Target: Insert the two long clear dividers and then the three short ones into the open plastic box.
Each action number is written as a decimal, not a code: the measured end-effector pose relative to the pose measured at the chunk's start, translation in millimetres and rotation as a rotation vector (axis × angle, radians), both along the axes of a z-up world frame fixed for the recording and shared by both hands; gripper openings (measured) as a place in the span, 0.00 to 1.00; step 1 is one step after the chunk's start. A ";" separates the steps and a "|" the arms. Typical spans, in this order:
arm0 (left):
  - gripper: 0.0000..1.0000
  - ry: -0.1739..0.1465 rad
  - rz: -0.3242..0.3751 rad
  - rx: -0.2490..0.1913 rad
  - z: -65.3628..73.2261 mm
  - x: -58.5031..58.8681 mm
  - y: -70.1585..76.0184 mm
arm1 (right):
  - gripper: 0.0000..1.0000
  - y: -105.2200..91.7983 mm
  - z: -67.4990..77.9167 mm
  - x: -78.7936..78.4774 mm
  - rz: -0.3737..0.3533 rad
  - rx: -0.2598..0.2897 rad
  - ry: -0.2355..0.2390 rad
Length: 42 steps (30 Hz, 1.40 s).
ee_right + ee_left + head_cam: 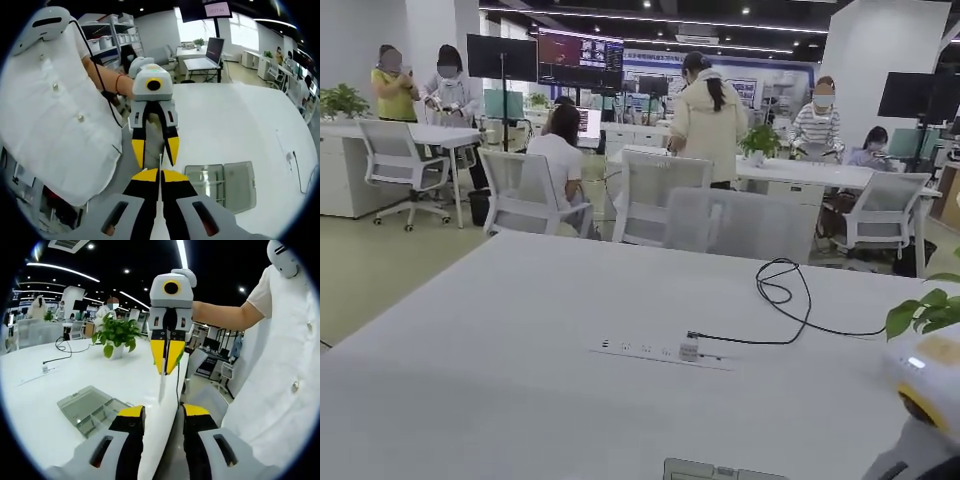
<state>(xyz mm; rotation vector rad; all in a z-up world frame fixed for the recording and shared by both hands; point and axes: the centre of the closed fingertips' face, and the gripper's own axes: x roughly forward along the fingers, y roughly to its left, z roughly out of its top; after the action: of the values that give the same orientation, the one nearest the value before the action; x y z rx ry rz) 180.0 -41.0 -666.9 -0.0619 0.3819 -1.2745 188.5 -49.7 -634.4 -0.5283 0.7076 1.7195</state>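
Right gripper [160,176], nearest the lens: jaws pinched shut on a divider [160,161], which showed edge-on as a thin pale line. You held it in the air over the edge of the table [45,390], the two grippers nose to nose. In the left gripper view the divider hung down out of the right gripper's yellow tips, with its free end low, just ahead of your left jaws. Long or short: could not tell from these angles.

Left gripper [156,156]: jaws wide, one on either side of the divider's line, not touching it.

Handling, as a guess:
- Light and thin.
- Fairly stiff along its length, but likely to bow if squeezed across.
- Slick, and hard to see against white.
- Best pinched flat on both faces near the top edge, leaving the lower edge and both ends free to enter the box.
- A second pinch from the left, further along, would steady it.

Box [223,186]: open and laid out flat on the table near its edge, apart from both grippers. Could not tell whether any divider already sat in it.

Farther out: plant [116,335], cable [785,295], power strip [660,351].
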 end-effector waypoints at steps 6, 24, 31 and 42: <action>0.44 0.000 0.058 0.047 -11.0 7.5 16.0 | 0.03 7.2 -5.6 23.3 -0.062 0.015 -0.041; 0.84 -0.008 0.144 0.122 -43.5 18.4 40.6 | 0.03 37.8 -58.0 74.7 -0.174 0.020 -0.088; 0.95 0.004 0.177 0.122 -48.3 22.4 45.6 | 0.03 41.5 -88.3 83.8 -0.181 -0.002 -0.082; 0.97 0.026 0.174 0.121 -53.6 22.1 46.3 | 0.03 39.1 -112.2 89.3 -0.187 -0.030 -0.083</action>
<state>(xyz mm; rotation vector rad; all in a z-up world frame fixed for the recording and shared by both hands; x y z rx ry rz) 202.1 5.3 -720.5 -0.0090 0.4657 -1.0781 277.8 -10.5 -746.5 -0.5345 0.7021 1.5061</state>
